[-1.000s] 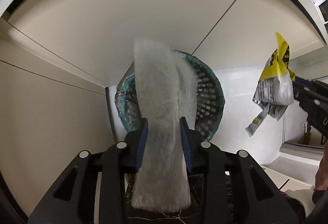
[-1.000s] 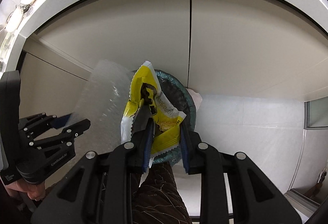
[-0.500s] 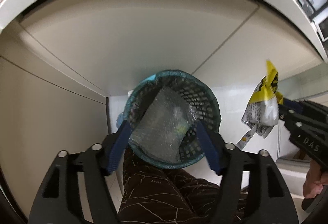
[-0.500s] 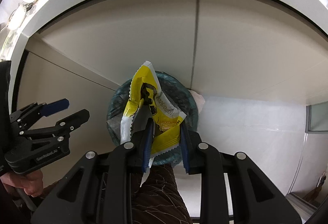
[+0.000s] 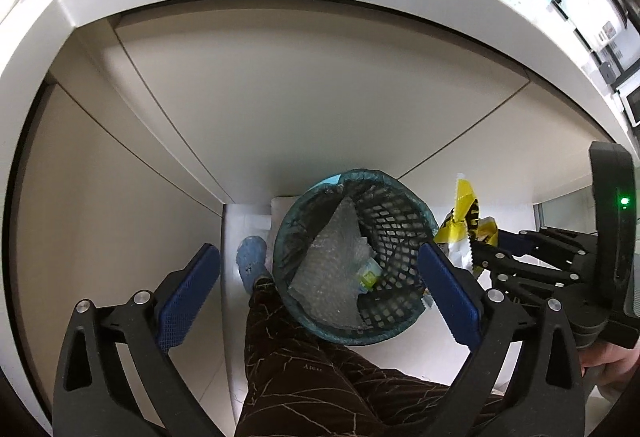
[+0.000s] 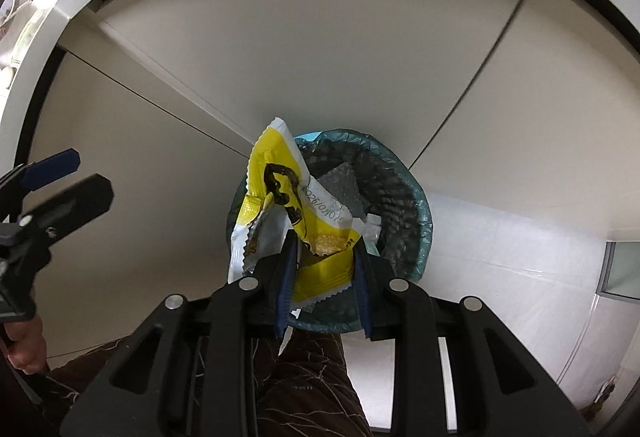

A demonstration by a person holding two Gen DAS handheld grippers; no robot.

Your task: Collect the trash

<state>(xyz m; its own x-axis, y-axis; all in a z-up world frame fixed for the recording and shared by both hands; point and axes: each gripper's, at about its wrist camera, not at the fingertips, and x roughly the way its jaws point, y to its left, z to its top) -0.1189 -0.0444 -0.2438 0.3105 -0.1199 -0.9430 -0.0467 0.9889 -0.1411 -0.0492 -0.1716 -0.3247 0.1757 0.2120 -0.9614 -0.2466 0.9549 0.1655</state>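
Gone from my left gripper [image 5: 318, 287] is the bubble wrap [image 5: 334, 273]: a second ago it stood clamped between the blue pads, and it lies inside the mesh bin [image 5: 400, 225] at the centre of the left wrist frame, slanting from the far rim down toward the near wall. My left jaws have just been opening and stand wide, one pad at each side of the bin, with nothing between them. A small green-and-yellow scrap [image 5: 369, 274] shows beside the wrap at the bottom. The bin carries a teal liner [image 6: 416, 193] folded over its rim.

My right gripper [image 6: 324, 273] hangs over the bin's near edge in the lower middle of its own frame. Its jaws have just been opening a little, yet the yellow snack wrapper [image 6: 276, 157] sits narrowly between the pads, sticking up and leaning to the left. Brown patterned trousers [image 5: 320, 377] fill the bottom of both frames, and a blue slipper [image 5: 251, 257] shows left of the bin.
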